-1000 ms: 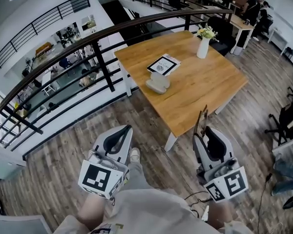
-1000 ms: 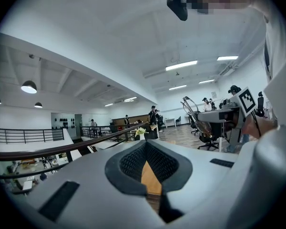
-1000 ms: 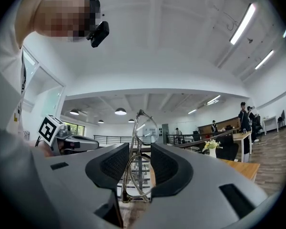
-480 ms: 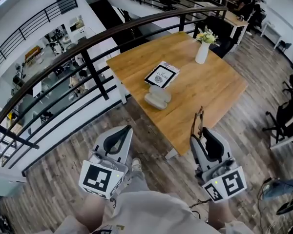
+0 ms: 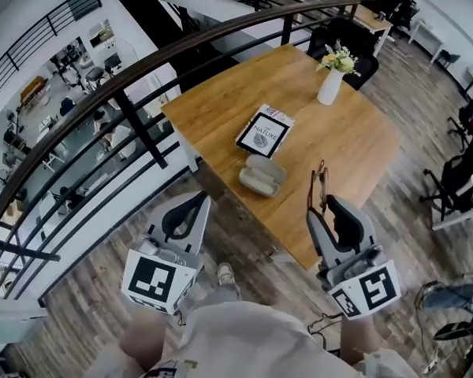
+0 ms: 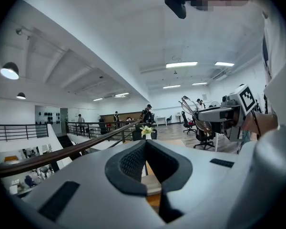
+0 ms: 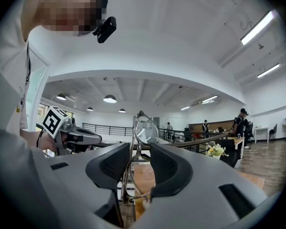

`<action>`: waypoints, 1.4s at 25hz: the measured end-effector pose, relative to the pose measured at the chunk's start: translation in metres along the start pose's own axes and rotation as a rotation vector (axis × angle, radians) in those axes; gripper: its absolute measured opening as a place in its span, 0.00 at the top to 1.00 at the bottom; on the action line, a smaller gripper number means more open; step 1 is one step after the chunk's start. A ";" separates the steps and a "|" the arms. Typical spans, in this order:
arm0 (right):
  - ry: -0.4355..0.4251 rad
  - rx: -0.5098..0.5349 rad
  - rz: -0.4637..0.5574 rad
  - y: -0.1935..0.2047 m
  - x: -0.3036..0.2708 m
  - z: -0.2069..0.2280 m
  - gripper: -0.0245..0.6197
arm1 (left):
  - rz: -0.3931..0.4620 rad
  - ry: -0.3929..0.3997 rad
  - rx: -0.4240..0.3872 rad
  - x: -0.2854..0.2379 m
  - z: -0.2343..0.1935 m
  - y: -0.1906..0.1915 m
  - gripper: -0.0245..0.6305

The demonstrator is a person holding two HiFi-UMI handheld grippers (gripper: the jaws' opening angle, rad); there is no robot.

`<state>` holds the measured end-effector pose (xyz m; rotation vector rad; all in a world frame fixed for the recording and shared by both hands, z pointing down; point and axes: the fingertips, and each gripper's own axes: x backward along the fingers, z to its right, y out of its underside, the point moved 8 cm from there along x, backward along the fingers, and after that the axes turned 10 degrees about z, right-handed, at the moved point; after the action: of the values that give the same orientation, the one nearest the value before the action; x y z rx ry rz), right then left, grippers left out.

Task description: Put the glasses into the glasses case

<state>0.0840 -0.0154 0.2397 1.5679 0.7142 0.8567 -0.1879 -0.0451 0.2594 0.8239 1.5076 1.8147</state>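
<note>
Evidently the right gripper point(image 7: 141, 152) pinches the glasses point(image 7: 147, 129) by the frame between its jaws; likely light, brittle; left gripper point(image 6: 145, 150) closed, empty.

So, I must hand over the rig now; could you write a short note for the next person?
Right gripper: shut on the glasses, which stand upright between the jaws.
Left gripper: shut, nothing in it.
Glasses case: on the wooden table ahead, near the side closest to us, next to a book; it looks open.
Done: the glasses are in hand.
Left: step up to the table, lower the glasses into the case, let go.
</note>
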 end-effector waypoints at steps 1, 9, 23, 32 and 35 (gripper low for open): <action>0.011 -0.001 -0.002 0.002 -0.010 0.001 0.71 | 0.000 0.007 0.001 -0.005 -0.011 0.003 0.94; 0.051 0.005 -0.026 0.018 -0.066 0.003 0.72 | -0.010 0.055 0.034 -0.032 -0.062 0.028 0.94; 0.048 -0.059 -0.072 0.063 -0.103 0.061 0.74 | -0.091 0.014 0.075 -0.074 -0.065 0.056 0.94; 0.030 -0.063 -0.095 0.089 -0.125 0.097 0.74 | -0.135 -0.014 0.076 -0.102 -0.058 0.069 0.94; 0.026 -0.038 -0.107 0.100 -0.135 0.103 0.74 | -0.147 -0.021 0.086 -0.113 -0.060 0.078 0.94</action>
<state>0.0952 -0.1992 0.3117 1.4739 0.7886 0.8086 -0.1732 -0.1813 0.3196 0.7490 1.5995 1.6398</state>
